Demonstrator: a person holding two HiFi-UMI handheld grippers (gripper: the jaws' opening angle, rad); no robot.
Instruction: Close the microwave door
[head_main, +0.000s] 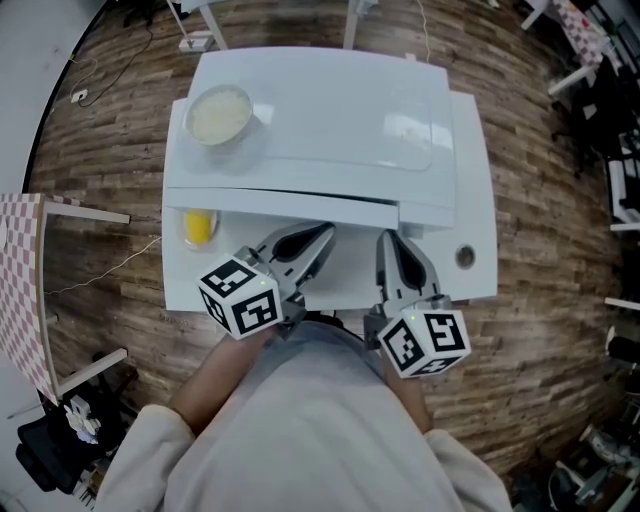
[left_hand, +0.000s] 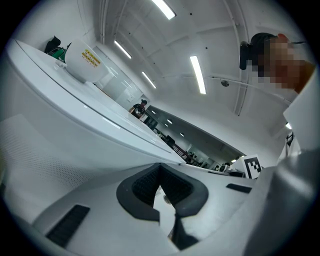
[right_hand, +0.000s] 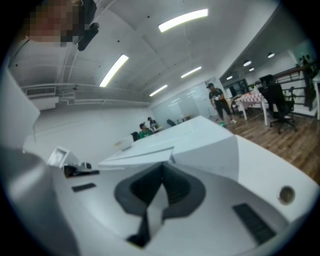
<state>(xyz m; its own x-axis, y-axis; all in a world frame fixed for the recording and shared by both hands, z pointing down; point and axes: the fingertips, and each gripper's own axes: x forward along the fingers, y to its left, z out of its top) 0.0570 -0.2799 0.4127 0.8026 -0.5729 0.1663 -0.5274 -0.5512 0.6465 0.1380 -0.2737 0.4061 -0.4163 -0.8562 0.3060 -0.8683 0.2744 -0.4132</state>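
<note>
Two tools, left (head_main: 322, 238) and right (head_main: 386, 242), both closed on nothing, near one microwave door (head_main: 290, 207) (only its top edge shows); one bowl (head_main: 220, 115) sits on the microwave (head_main: 350, 110), one indistinct yellow item (head_main: 197, 227) below

The head camera is looking steeply down onto the white box-shaped microwave (head_main: 330, 130). The cameras on the left gripper (left_hand: 161, 187) and right gripper (right_hand: 161, 192) are sitting low, close against its front, tilting up toward the ceiling. All three views are sharing that microwave.
</note>
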